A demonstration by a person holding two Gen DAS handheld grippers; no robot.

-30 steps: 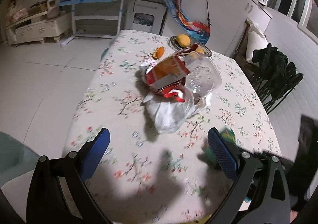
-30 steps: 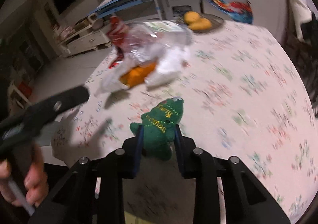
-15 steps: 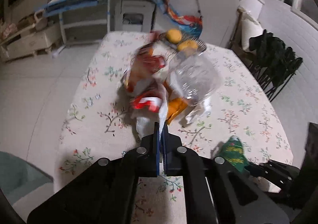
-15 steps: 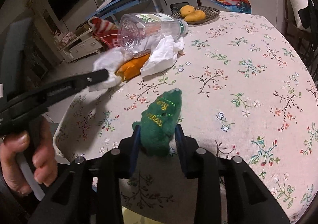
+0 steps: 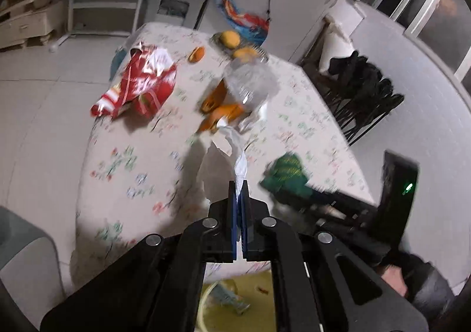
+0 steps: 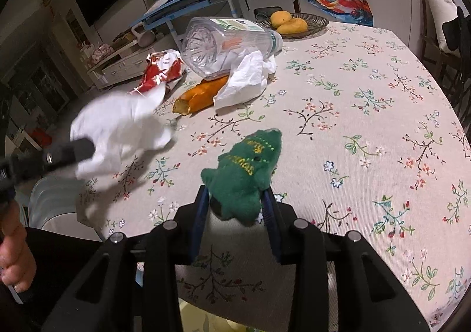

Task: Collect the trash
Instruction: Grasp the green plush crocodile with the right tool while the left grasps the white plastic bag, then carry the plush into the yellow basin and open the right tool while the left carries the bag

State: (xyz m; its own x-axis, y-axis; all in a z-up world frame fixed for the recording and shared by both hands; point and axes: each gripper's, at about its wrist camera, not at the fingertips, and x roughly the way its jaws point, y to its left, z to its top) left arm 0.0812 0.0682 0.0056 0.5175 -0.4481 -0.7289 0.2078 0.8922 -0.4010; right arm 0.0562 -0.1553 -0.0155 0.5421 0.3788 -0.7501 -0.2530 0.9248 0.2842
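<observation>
Left gripper (image 5: 239, 184): pressed together, pinching a corner of a white tissue (image 5: 219, 167). Lifted off the table (image 5: 123, 173), tissue hanging loose just in front of the tips. Seen blurry from the right wrist camera, off to the far left. Probably pinched by one corner because thin paper is easy to grab that way.

Right gripper (image 6: 235, 202): jaws opening, with a green stuffed toy (image 6: 245, 173) between them. Toy sitting on the table, right at the tips, nose pointing away. Left side of the toy close against the blue pad; a small gap on the right side. Looks like a letting go, maybe because a toy is no trash and belongs on the table.

More trash lying farther ahead of both grippers:
- clear plastic bottle (image 6: 226, 43), on its side, resting on a second tissue (image 6: 247, 78)
- orange peel or wrapper (image 6: 200, 96), just beside that tissue, partly under the bottle
- red snack bag (image 6: 162, 69), crumpled, off to the left of the bottle

Behind all that, far from the tips, a dish with yellow fruit (image 6: 288, 22). Food, so best left alone.

Below the left gripper, past the table edge, something yellow-green (image 5: 235, 302) on the floor. Maybe a bin for the tissue, but too hidden to tell.
</observation>
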